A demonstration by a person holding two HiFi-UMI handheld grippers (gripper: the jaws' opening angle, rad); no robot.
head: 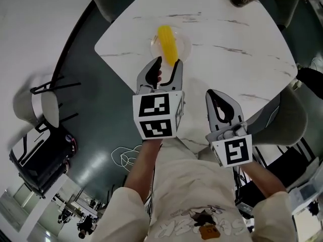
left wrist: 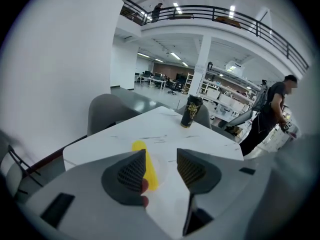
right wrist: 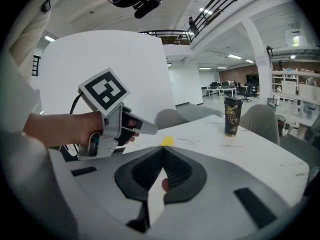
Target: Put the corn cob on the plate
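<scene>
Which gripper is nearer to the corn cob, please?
Left. The left gripper hovers just short of the corn cob, open; the right gripper hangs farther back, shut.

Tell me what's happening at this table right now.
A person holds a gripper in each hand at a white marble table. The corn cob lies on the clear plate. The left gripper is by the cob's near end, jaws apart, gripping nothing. The right gripper is shut and empty, off to the side.

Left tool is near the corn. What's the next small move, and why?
Probably draw the left tool back, clear of the plate: the corn already lies on it, and the tool's jaws stand apart, not gripping it.
</scene>
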